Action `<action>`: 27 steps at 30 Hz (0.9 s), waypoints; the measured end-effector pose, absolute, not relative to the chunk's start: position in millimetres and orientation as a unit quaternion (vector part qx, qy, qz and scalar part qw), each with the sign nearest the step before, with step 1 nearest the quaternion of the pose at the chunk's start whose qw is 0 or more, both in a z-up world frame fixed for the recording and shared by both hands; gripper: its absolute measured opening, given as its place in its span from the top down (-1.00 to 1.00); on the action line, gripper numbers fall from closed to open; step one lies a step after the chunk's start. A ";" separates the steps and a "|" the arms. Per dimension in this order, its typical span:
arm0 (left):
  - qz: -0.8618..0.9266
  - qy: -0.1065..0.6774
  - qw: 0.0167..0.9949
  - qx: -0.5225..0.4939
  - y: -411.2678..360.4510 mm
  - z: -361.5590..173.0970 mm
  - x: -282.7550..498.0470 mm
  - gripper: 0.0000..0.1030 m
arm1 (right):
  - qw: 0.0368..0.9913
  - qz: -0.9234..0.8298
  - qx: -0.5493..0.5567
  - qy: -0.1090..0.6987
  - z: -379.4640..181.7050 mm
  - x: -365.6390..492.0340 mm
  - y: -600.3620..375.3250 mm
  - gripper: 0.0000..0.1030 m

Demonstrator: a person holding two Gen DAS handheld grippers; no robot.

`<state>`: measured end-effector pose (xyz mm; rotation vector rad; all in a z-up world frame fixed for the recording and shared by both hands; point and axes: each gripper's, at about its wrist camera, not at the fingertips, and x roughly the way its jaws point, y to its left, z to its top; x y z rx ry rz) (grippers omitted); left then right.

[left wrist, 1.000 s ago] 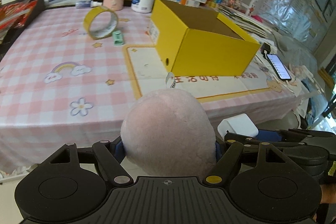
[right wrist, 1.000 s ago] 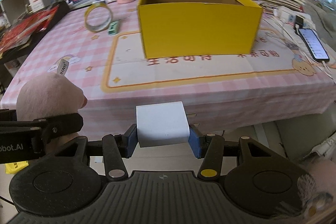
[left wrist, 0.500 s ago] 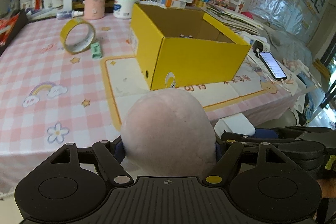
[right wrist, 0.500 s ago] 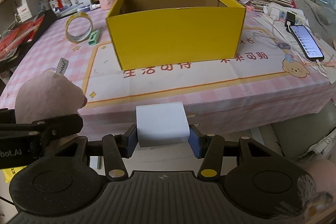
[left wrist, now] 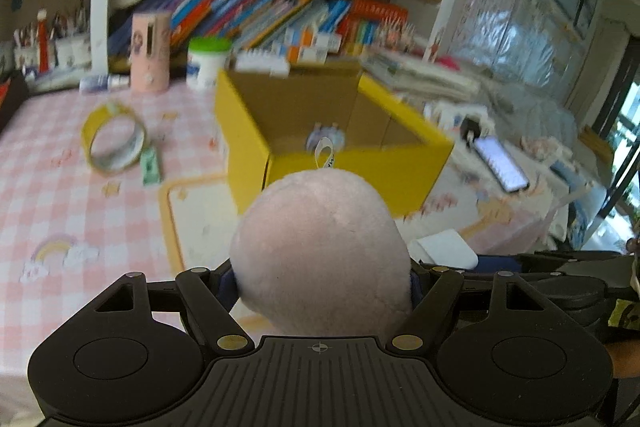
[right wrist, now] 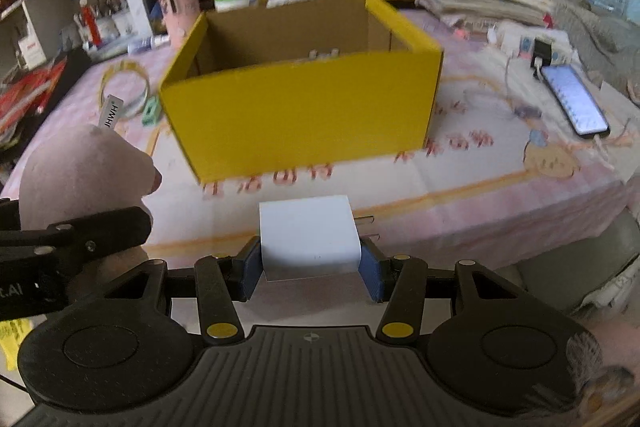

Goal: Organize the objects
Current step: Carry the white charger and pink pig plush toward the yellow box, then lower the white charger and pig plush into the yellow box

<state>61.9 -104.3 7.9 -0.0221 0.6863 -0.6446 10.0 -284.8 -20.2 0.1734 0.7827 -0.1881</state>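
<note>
My left gripper (left wrist: pixel 322 279) is shut on a pink plush toy (left wrist: pixel 320 251) with a white tag, held over the table's front edge in front of the open yellow box (left wrist: pixel 332 147). The plush toy also shows in the right wrist view (right wrist: pixel 84 179). My right gripper (right wrist: pixel 310 263) is shut on a white charger plug (right wrist: pixel 308 235), its prongs pointing right, in front of the yellow box (right wrist: pixel 300 111). The charger also shows in the left wrist view (left wrist: pixel 446 249). A small round item (left wrist: pixel 325 139) lies inside the box.
A yellow tape roll (left wrist: pixel 114 141) and a green eraser (left wrist: pixel 150 167) lie left of the box on the pink checked tablecloth (left wrist: pixel 60 195). A phone (right wrist: pixel 574 99) on a cable lies at the right. A pink cup (left wrist: pixel 150 51), a white jar (left wrist: pixel 208 63) and bookshelves stand behind.
Both grippers have moved forward and up toward the yellow box with their objects. The box looms larger and its inside now shows.
</note>
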 end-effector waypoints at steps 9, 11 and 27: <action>-0.327 0.229 0.916 -0.029 -131.3 53.5 88.5 -0.47 | 0.955 -0.111 0.058 0.267 35.1 27.2 -318.4 0.07; -0.324 0.220 0.920 -0.026 -140.7 58.1 97.4 -0.47 | 0.960 -0.112 0.050 0.252 44.9 35.5 -328.4 0.07; -0.260 0.275 0.925 0.048 -210.9 22.1 163.6 -0.47 | 0.960 -0.050 -0.008 0.274 39.3 131.8 -380.7 0.07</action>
